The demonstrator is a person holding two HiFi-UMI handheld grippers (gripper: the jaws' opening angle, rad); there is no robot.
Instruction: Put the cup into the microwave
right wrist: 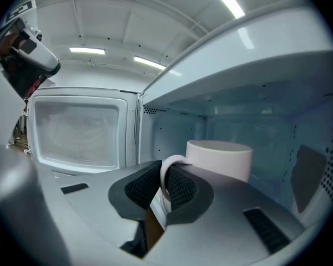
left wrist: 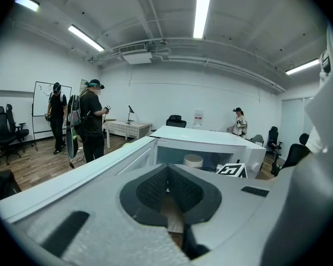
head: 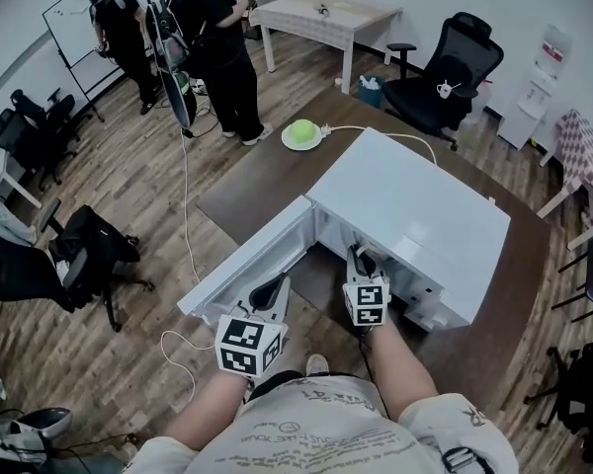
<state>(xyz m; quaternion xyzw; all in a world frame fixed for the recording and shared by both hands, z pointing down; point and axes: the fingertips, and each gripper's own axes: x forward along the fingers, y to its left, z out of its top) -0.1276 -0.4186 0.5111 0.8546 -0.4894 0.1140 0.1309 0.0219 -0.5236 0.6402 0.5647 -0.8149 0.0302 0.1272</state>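
Note:
The white microwave (head: 415,215) stands on the brown table with its door (head: 247,260) swung open to the left. In the right gripper view a pale cup (right wrist: 222,158) sits inside the cavity, and my right gripper (right wrist: 165,183) is shut on its handle. From the head view the right gripper (head: 364,262) reaches into the opening and hides the cup. My left gripper (head: 270,289) hovers in front of the open door, shut with nothing between its jaws (left wrist: 167,188). The left gripper view also shows the cup (left wrist: 193,160) inside the microwave.
A green dome-shaped thing (head: 301,133) with a white cable lies on the table's far end. A black office chair (head: 445,77) stands behind the table. Two people (head: 217,47) stand at the back left. More chairs and a bag crowd the left floor.

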